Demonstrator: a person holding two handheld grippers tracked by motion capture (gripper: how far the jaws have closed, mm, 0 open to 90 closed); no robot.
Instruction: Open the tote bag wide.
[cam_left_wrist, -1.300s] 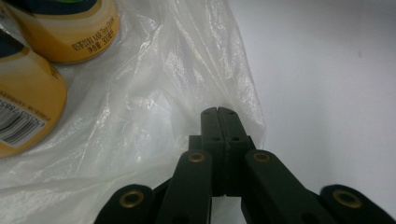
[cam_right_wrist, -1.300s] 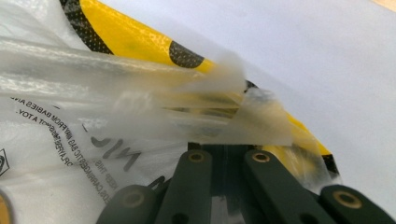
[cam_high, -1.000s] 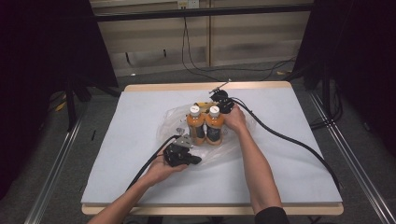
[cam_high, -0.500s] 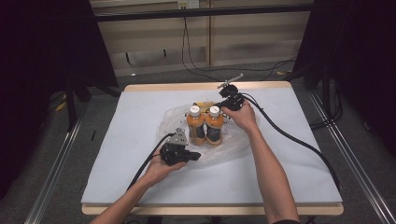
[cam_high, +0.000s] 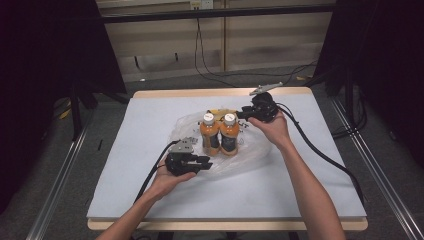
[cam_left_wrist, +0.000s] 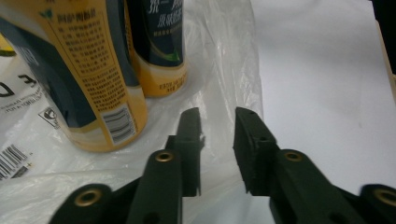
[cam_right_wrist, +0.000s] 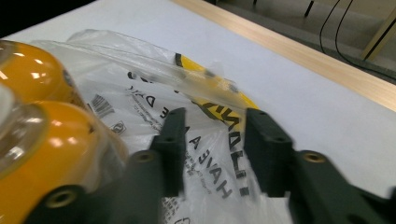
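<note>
Orange juice bottles (cam_high: 220, 134) stand side by side on a thin clear plastic bag (cam_high: 252, 150) in the middle of the white tabletop (cam_high: 125, 165).
Left gripper (cam_high: 202, 162) and right gripper (cam_high: 241, 115) have just been opening their fingers, which hold nothing over the bag.

2 bottles (cam_high: 220, 134) block the bag (cam_high: 250, 155) middle; surrounding table (cam_high: 330, 200) lies free.

Beyond my right jaws, black print on the clear plastic bag (cam_right_wrist: 154, 116) appears upside down; I make out "HAVE A". Left of my left jaws, the nearer bottle (cam_left_wrist: 79, 74) carries a barcode and fine print too small to read.
</note>
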